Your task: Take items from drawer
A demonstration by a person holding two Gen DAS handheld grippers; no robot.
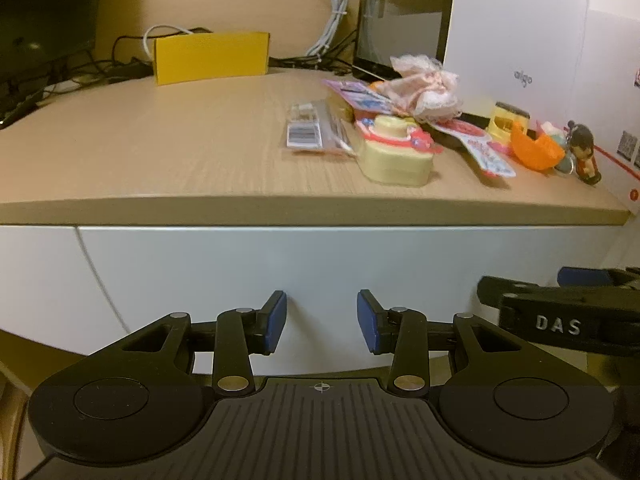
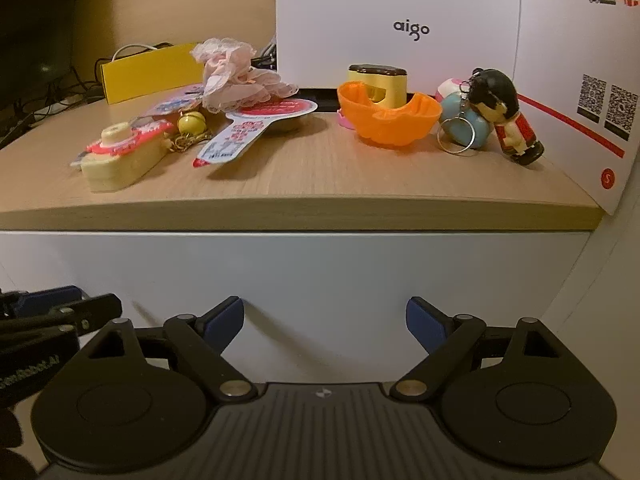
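Wood-grain bench [image 1: 160, 152] top over a flat white drawer front [image 1: 280, 264], shut, smooth, no handle seen. Only the left wrist view shows a barcoded clear packet [image 1: 306, 132]; only the right wrist view shows a small yellow bell [image 2: 191, 122] and blue squishy with key ring [image 2: 464, 126]. Both show the frilly pink lace bundle [image 2: 236, 74], glossy orange plastic shell [image 2: 386, 118], cream toy camera [image 1: 394, 152], figurine [image 2: 506, 116], white box [image 2: 400, 12]. Left tool [image 1: 322, 322] open, empty, near the drawer front. Right tool [image 2: 325, 326] wider open, empty.
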